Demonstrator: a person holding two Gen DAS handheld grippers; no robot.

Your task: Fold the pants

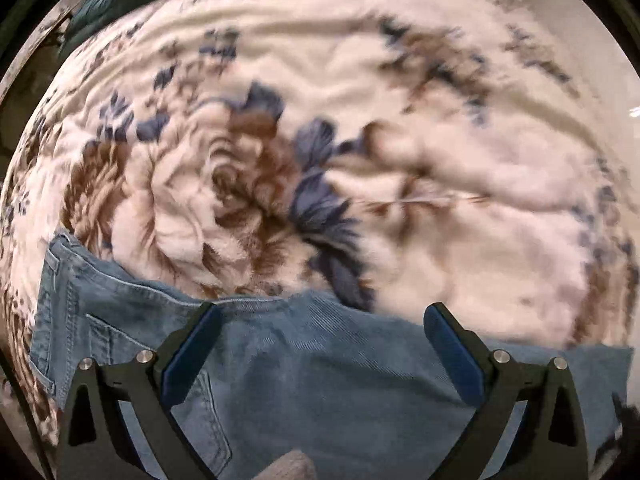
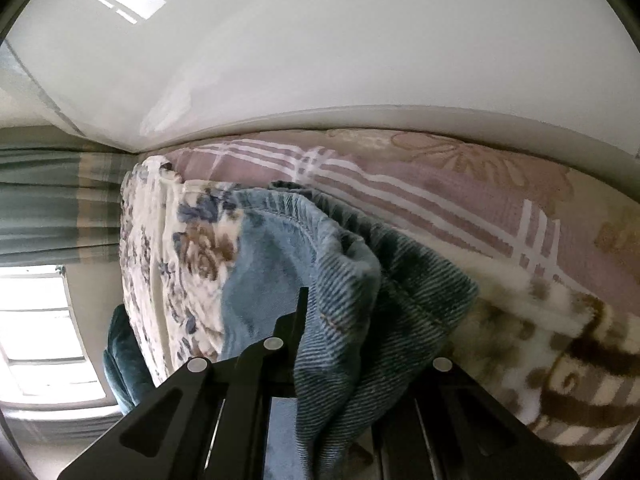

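Left tool [image 1: 320,320] is pointing forward and down over the near edge of the jeans [image 1: 304,368], tilted slightly. Its two blue-padded fingers [image 1: 192,356] are standing wide apart with nothing between them; denim is lying flat underneath and between them, not gripped. The picture is motion-blurred.

The jeans are lying spread on a flowered blanket [image 1: 360,160] on the bed, waist end with the back pocket [image 1: 120,344] and seams toward the left of the left wrist view, a leg running to the right.

Right tool [image 2: 352,344] is rolled onto its side, aiming along the bed toward the white wall [image 2: 320,40]. A bunched fold of denim [image 2: 344,280] is draping over and between its fingers, hiding the tips; the left finger [image 2: 298,312] is pressing into the cloth, so it is reading as clamped on the jeans, fabric lifted off the bed. A pink plaid sheet [image 2: 400,184] is lying beyond, a curtain [image 2: 48,200] at the left.

No brand, label or writing is legible anywhere.
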